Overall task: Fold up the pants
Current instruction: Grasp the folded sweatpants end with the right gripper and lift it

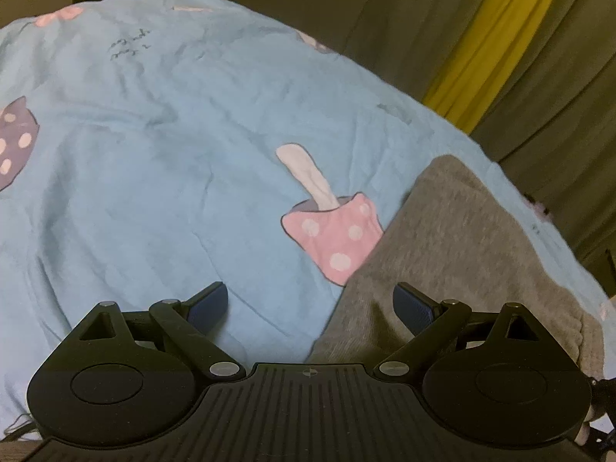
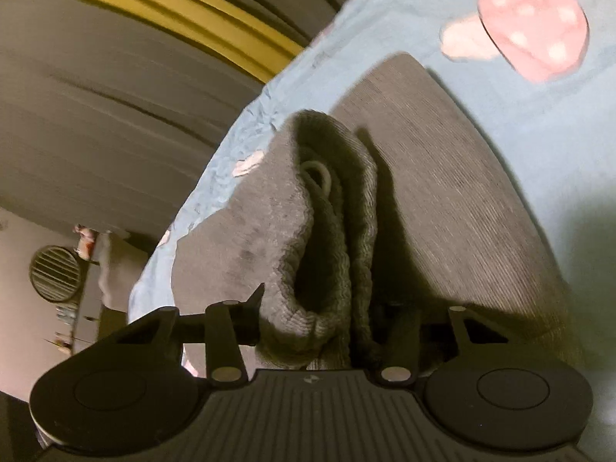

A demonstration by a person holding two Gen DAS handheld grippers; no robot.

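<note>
Grey knit pants [image 1: 454, 246] lie on a light blue bedsheet [image 1: 154, 154] at the right of the left wrist view. My left gripper [image 1: 312, 304] is open and empty, just above the sheet beside the pants' left edge. In the right wrist view my right gripper [image 2: 327, 315] is shut on a bunched fold of the pants' ribbed waistband [image 2: 319, 238], lifted off the flat grey layer [image 2: 442, 177] below. A drawstring loop [image 2: 315, 171] shows inside the fold. The right finger is mostly hidden by cloth.
The sheet carries pink mushroom prints [image 1: 335, 231] [image 2: 535, 27]. Olive and yellow curtains [image 1: 496, 38] hang behind the bed's far edge. A round vent [image 2: 56, 273] and shelf clutter sit at the left of the right wrist view.
</note>
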